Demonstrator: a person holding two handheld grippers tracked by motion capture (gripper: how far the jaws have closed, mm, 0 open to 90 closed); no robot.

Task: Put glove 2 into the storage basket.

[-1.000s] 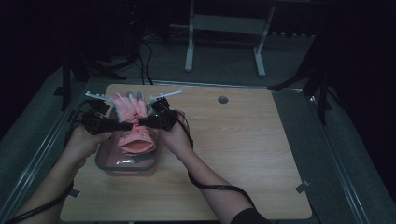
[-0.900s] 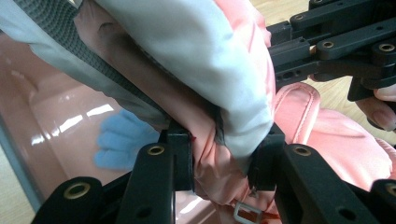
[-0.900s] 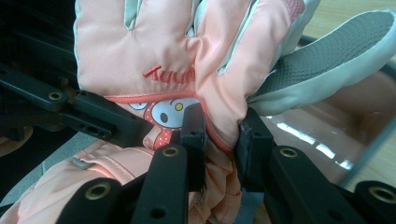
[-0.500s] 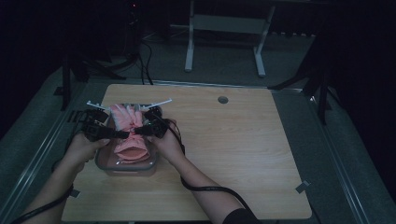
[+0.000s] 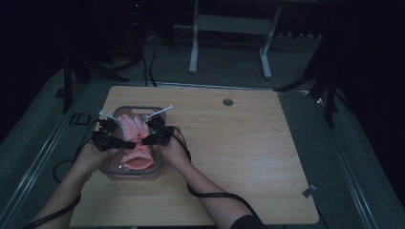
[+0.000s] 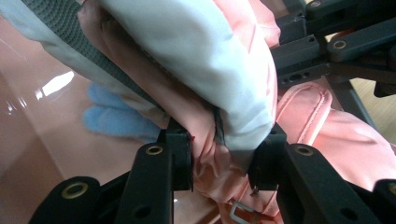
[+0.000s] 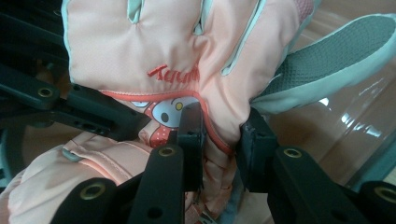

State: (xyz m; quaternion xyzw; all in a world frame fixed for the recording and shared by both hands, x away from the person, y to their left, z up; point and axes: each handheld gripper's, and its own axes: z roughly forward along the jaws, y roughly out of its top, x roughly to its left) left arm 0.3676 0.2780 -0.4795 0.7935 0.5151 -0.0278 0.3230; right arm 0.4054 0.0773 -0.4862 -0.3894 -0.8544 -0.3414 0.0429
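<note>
- High view: I see the pink glove lying in the clear container at the left side of the wooden table. My left gripper comes at the glove from the left and my right gripper from the right, both meeting at its narrow middle, fingers pointing away from me and cuff toward me.
- Left gripper view: my left jaws are clamped on bunched pink and pale fabric at the glove's wrist. A grey textured palm patch shows at the top left, and the container's glossy floor lies underneath. The other gripper's black links sit at the upper right.
- Right gripper view: my right jaws pinch the glove just below its red embroidered lettering, beside a cartoon face. The jaws have just eased slightly wider, fabric still pressed between them.
</note>
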